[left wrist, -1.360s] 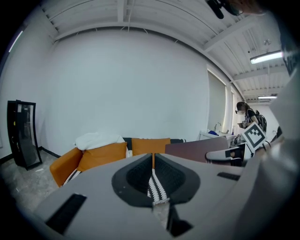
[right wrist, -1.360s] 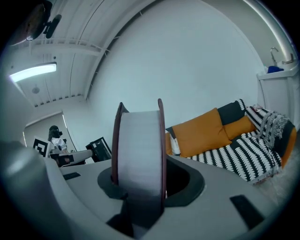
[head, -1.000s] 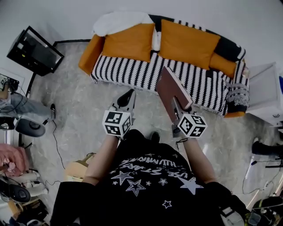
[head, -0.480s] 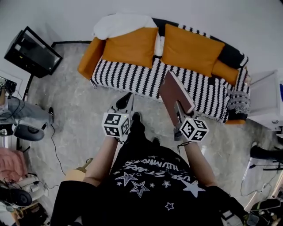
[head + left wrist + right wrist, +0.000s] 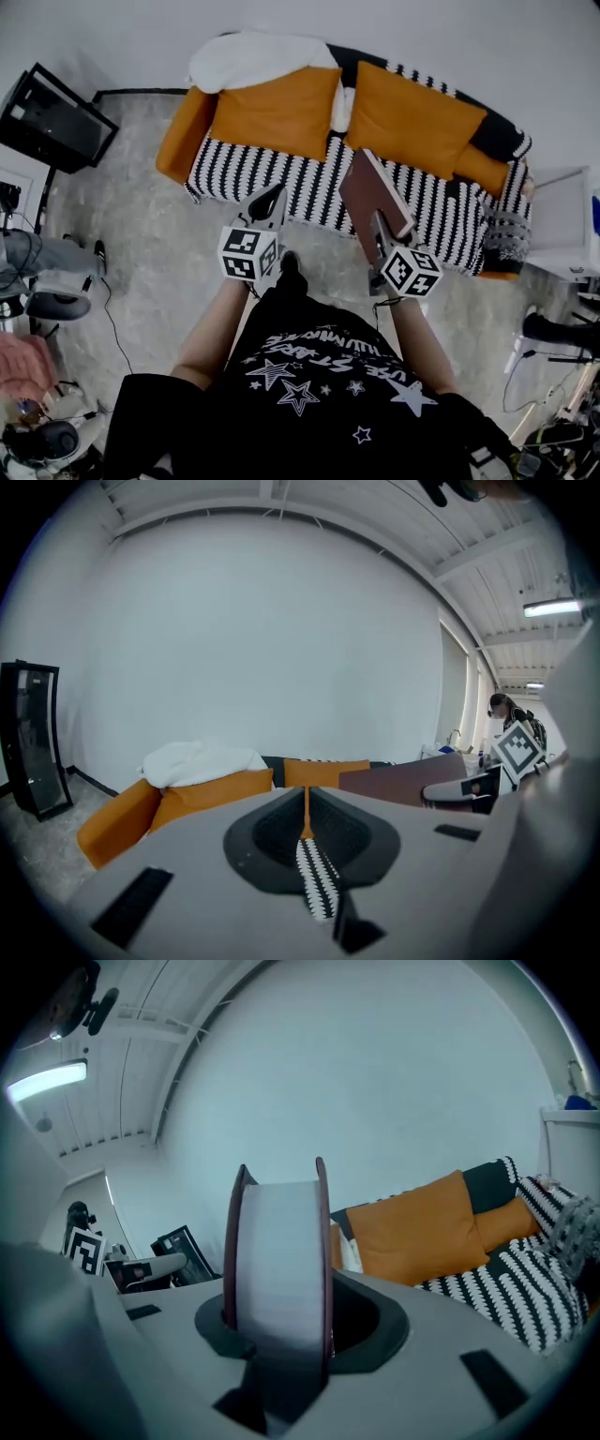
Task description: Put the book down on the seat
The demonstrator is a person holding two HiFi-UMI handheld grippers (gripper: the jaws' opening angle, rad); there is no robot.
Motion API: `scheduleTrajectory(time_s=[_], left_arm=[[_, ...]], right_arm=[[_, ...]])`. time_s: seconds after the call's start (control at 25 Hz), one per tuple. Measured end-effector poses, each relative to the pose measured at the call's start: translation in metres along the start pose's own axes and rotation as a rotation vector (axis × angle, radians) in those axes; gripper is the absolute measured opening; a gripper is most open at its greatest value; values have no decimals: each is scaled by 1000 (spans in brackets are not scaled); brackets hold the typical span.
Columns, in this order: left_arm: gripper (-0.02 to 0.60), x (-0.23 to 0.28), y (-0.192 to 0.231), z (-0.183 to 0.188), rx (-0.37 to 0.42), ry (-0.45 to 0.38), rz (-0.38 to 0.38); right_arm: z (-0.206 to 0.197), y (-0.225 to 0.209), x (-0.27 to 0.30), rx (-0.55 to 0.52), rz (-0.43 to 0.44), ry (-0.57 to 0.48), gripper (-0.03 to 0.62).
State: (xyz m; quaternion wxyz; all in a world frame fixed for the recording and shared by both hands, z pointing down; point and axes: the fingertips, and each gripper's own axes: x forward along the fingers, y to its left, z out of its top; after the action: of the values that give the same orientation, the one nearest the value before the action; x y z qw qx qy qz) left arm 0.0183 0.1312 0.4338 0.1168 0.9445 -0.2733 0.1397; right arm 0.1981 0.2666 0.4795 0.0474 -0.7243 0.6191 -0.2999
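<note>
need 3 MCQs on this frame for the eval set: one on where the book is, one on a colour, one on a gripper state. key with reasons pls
1. Where is the book?
A. flat on the sofa seat
B. between the jaws of the right gripper
C. in the left gripper

2. What colour is the sofa seat?
A. plain orange
B. black-and-white striped
C. plain grey

3. What state is the left gripper in?
A. shut on the book
B. wide open
C. shut, holding nothing

Key:
1 B: the right gripper view shows the book's page edge standing upright between its jaws.
2 B: the head view shows the stripes below the orange cushions.
3 C: the left gripper view shows its jaws together, with only a thin slit between them and nothing in it.
</note>
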Motion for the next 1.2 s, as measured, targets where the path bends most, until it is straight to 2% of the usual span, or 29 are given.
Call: scheduleTrajectory(time_s=[0.24, 0.76, 0.92, 1.2], left_arm=[[21, 19, 53, 4, -32, 23, 1], [21, 42, 147, 14, -47, 34, 7], [20, 50, 168, 21, -65, 30, 55], [20, 78, 176, 32, -73, 46, 121]], right_arm=[[13, 19, 51, -23, 2, 36, 152], [29, 62, 141, -69, 17, 74, 152], [35, 63, 154, -83, 37, 89, 152], [62, 41, 193, -76, 85, 92, 152]])
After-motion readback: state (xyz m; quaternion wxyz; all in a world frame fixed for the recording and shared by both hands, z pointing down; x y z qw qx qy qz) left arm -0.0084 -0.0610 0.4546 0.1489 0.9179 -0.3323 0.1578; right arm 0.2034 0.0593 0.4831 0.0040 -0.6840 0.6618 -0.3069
